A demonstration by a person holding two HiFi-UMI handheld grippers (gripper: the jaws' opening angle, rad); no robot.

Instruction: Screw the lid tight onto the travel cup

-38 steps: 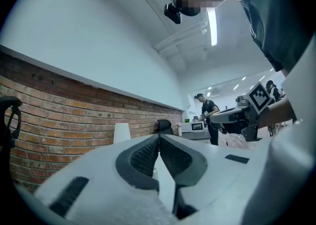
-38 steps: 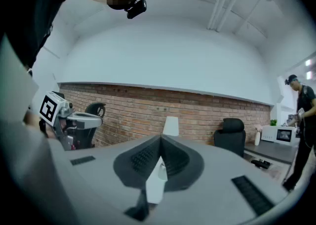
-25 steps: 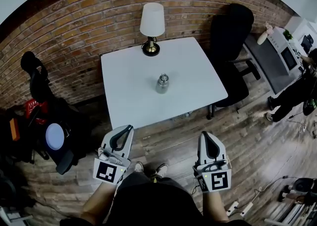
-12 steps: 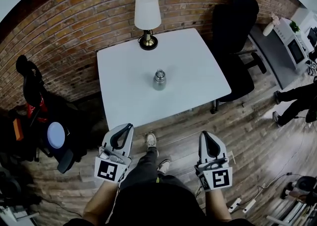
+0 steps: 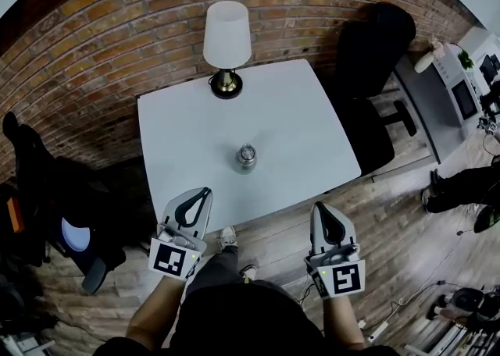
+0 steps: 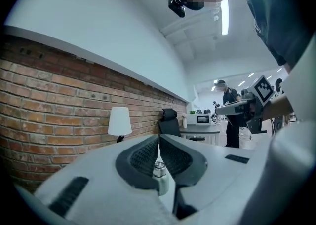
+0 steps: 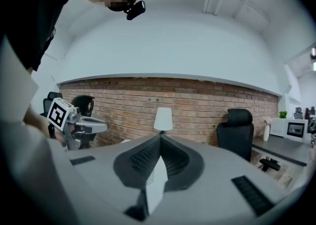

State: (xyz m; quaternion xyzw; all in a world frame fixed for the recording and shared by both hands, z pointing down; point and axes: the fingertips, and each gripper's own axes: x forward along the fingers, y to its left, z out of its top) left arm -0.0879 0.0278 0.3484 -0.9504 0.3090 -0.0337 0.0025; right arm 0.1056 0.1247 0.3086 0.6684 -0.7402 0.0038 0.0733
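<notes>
Travel cup (image 5: 247, 157) is standing on tabletop (image 5: 180, 136), abt centre, nearer front edge. Lamp (image 5: 226, 38) is sitting behind it at far edge, w/ brick wall (image 5: 117, 26) running behind. Chair (image 5: 371, 65) is standing off tabletop's right. Left gripper (image 5: 205, 191) & right gripper (image 5: 320, 208) are hanging over floor (image 5: 269, 237), short of front edge, well apart.

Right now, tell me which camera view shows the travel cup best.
The head view: the travel cup stands whole and unblocked on the white table. The left gripper view shows it side-on, partly hidden by the jaws. In the right gripper view I cannot make it out.
</notes>
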